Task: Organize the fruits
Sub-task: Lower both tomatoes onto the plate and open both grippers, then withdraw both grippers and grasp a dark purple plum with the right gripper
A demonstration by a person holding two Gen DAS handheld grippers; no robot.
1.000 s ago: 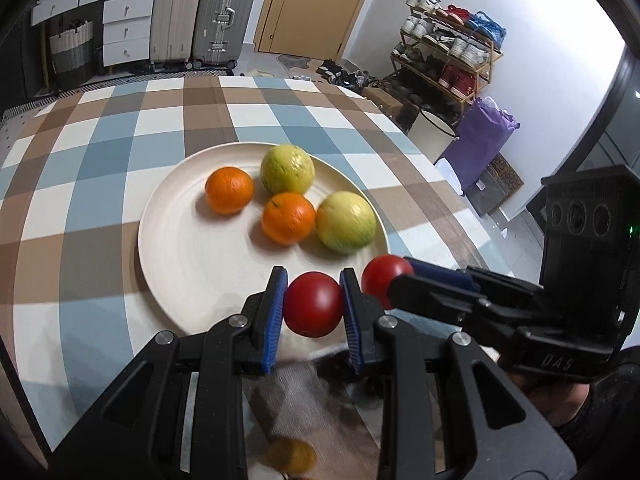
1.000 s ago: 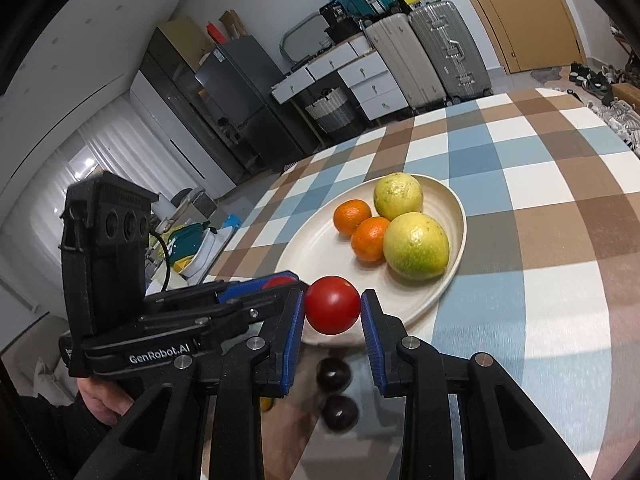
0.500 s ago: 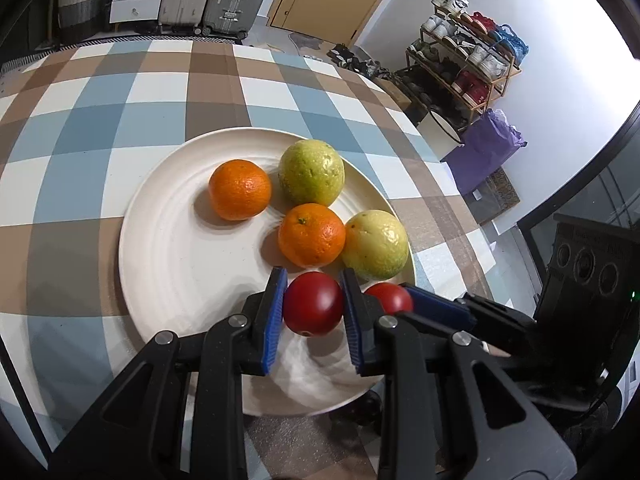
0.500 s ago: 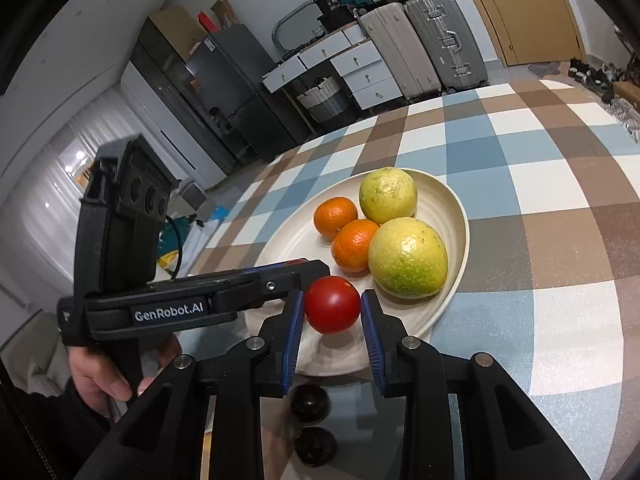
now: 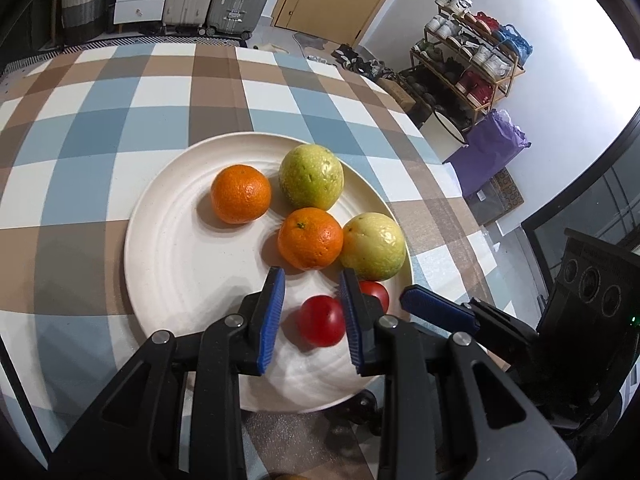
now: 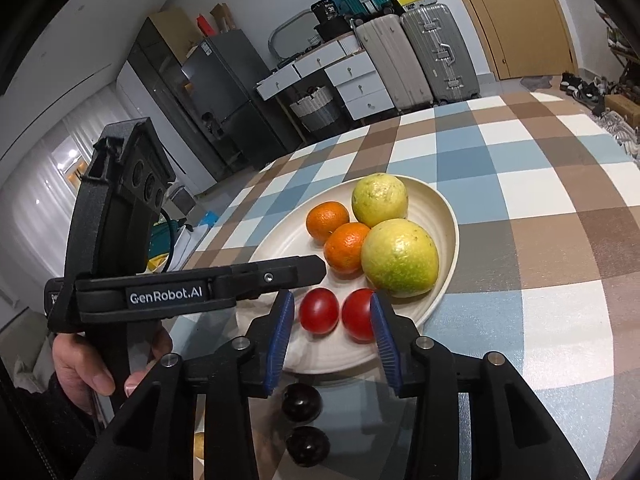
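Both grippers stand open, holding nothing: left gripper (image 5: 312, 316) around one tomato (image 5: 321, 321), right gripper (image 6: 332, 330) around its tomato (image 6: 359, 314), jaws having just opened. Lift both straight back, so neither tomato rolls off the plate (image 5: 180, 240).

Both views evenly lit, indoor white light, exposure fine. Strong fisheye: black vignette in all corners, tablecloth (image 5: 100, 128) checks bow hard toward the edges. Left wrist view: white wall (image 5: 560, 92) far right blows out near the rim. Right wrist view: curtained window (image 6: 44, 184) far left is overexposed. Soft short shadows under the fruit on the plate (image 5: 180, 260), small highlights on the fruit skins. Centre sharp; near gripper bodies slightly soft.
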